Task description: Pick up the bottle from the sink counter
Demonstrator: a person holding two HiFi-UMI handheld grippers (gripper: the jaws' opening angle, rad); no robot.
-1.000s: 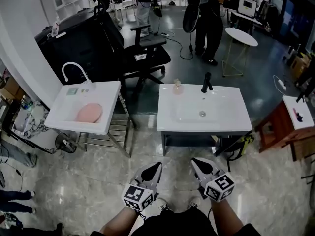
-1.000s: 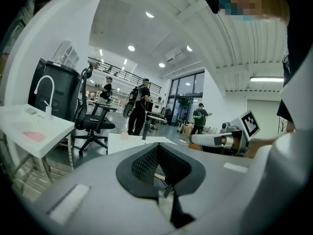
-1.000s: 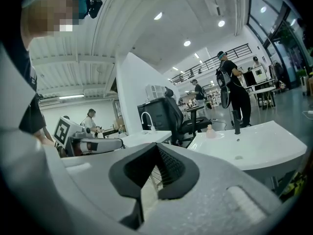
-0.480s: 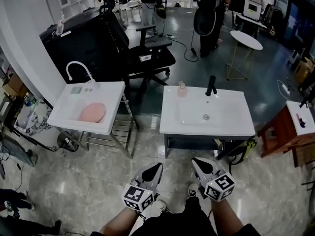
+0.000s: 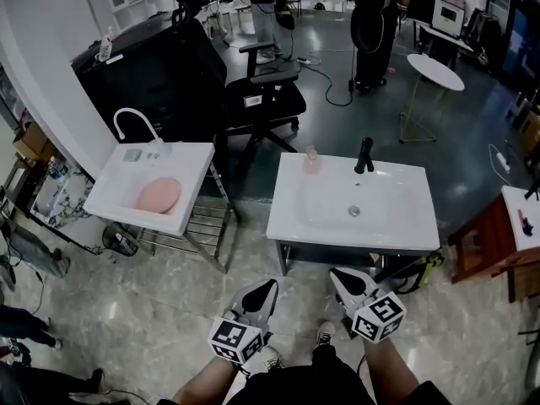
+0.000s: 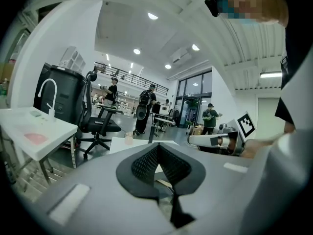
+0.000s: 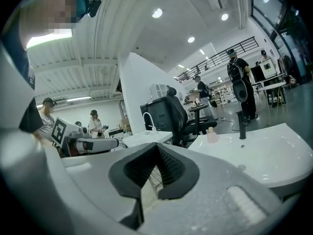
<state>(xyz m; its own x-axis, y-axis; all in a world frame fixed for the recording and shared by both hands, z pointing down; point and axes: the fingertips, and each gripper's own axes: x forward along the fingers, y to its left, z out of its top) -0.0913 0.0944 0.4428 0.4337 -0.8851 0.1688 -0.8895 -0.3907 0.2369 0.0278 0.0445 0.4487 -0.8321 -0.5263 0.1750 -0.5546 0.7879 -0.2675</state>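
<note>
**Grippers.** The left gripper (image 5: pixel 268 285) sits at lower centre of the head view. Its jaws are closed pad to pad with nothing between them. The right gripper (image 5: pixel 337 274) sits just to the right of it, and its jaws are likewise fully closed and empty. Both point up-frame toward the counter (image 5: pixel 291 219). Both are clear of it, over the floor (image 5: pixel 152 310) short of its front edge.

**Bottle.** The bottle (image 5: pixel 311 159) is small, pale and upright. It stands on the counter's back left corner, near frame centre. It is apart from the black faucet (image 5: pixel 364 154), which rises at the back edge to its right.

**In the path.** The basin (image 5: pixel 337 199) is sunk into the counter between the front edge and the back edge. It lies below and slightly right of the bottle in the frame. The strip of counter along the left rim runs from the front edge up to the bottle.

**Surroundings.**
- A black chair (image 5: pixel 263 99) stands close behind the counter, up-frame of the bottle.
- A second sink (image 5: pixel 110 201) occupies the left of the frame and is separated from the counter by a gap.
- That sink carries a white curved tap (image 5: pixel 133 118) and a pink disc (image 5: pixel 157 194). A wire rack (image 5: pixel 196 226) stands under its right side.
- A black cabinet (image 5: pixel 139 70) fills the upper left.
- A round table (image 5: pixel 434 70) stands at upper right.
- A person (image 5: pixel 371 19) stands at the top of the frame.
- A wooden side table (image 5: pixel 494 230) stands at the right edge.
</note>
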